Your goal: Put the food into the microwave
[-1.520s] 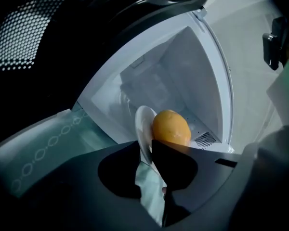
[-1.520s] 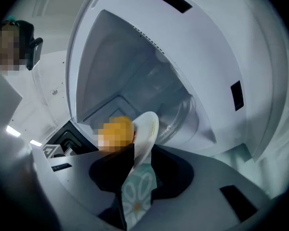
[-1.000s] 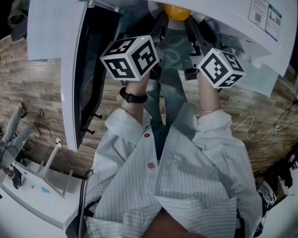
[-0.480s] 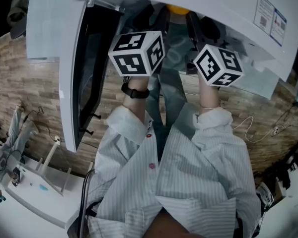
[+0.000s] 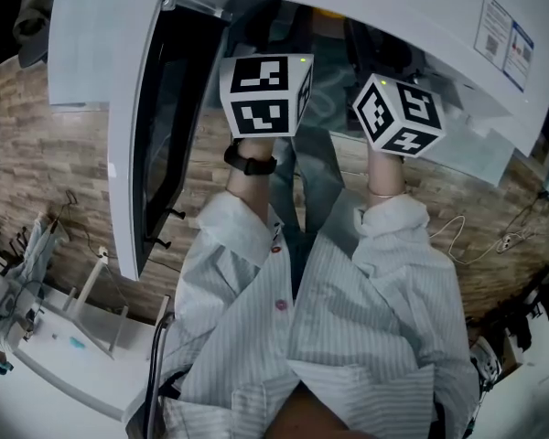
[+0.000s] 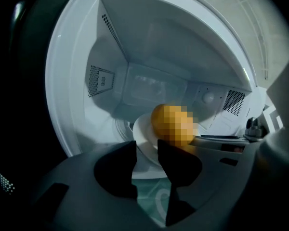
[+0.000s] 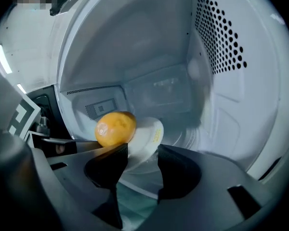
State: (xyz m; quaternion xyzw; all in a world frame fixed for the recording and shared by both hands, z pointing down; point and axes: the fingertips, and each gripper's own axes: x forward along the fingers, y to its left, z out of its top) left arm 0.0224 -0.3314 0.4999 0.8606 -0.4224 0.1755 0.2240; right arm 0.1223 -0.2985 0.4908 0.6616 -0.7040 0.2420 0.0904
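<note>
An orange (image 6: pixel 171 124) (image 7: pixel 115 128) lies on a white plate (image 6: pixel 143 137) (image 7: pixel 149 136) inside the open microwave (image 5: pixel 366 7). Both grippers reach into the cavity from the front, side by side; in the head view only their marker cubes (image 5: pixel 265 94) (image 5: pixel 398 115) show. My left gripper (image 6: pixel 147 153) has its jaws opening, with the plate's near rim between the fingertips and gaps beside it. My right gripper (image 7: pixel 139 160) is opening too, and the plate's rim sits loosely between its fingers. The plate rests on the microwave floor.
The microwave door (image 5: pixel 133 126) stands swung open at the left. The cavity's perforated side wall (image 7: pixel 221 37) is close on the right. A white stand with gear (image 5: pixel 64 337) is at lower left, and cables (image 5: pixel 476 236) lie on the wooden floor.
Both marker cubes have rolled and shifted slightly toward the cavity. The orange that showed at the microwave's mouth is now almost hidden under its top.
</note>
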